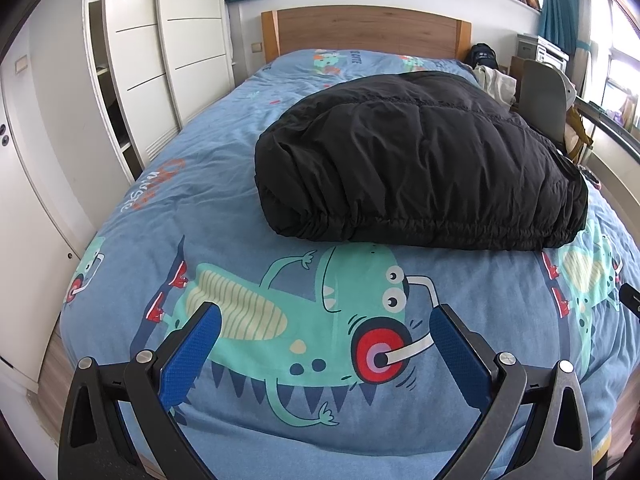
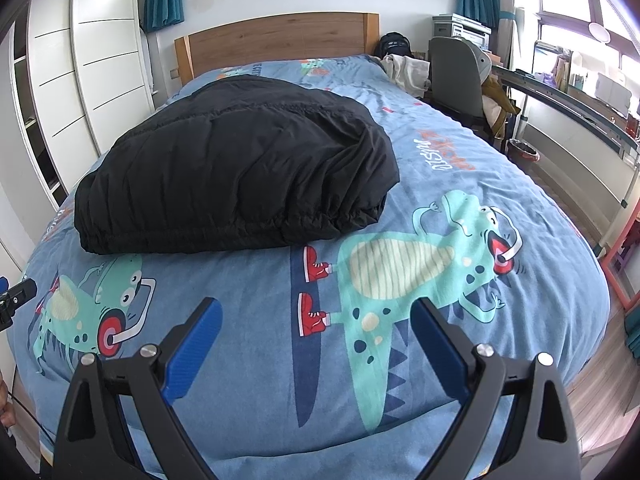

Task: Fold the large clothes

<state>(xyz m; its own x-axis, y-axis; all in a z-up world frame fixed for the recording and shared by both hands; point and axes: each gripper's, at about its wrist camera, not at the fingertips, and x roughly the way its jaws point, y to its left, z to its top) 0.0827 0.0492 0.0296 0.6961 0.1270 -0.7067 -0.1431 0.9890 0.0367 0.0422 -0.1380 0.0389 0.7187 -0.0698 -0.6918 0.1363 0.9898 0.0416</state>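
Observation:
A black puffy jacket (image 1: 420, 160) lies folded into a thick bundle on the blue dinosaur-print bedcover (image 1: 224, 184), its elastic hem facing me. In the right wrist view the same jacket (image 2: 236, 168) sits left of centre on the bedcover (image 2: 460, 160). My left gripper (image 1: 324, 316) hovers open above the cover near the foot of the bed, short of the jacket, with nothing between its blue pads. My right gripper (image 2: 316, 308) is likewise open and empty, a little in front of the jacket's right corner. The left gripper's tip (image 2: 16, 300) shows at the left edge of the right wrist view.
A wooden headboard (image 1: 368, 28) stands at the far end. White wardrobe doors (image 1: 132, 60) run along the left side. On the right are a grey chair (image 2: 456, 76), a long desk (image 2: 568, 100) under windows, and a bin (image 2: 524, 152). Pale clothes (image 2: 404, 68) lie by the pillow end.

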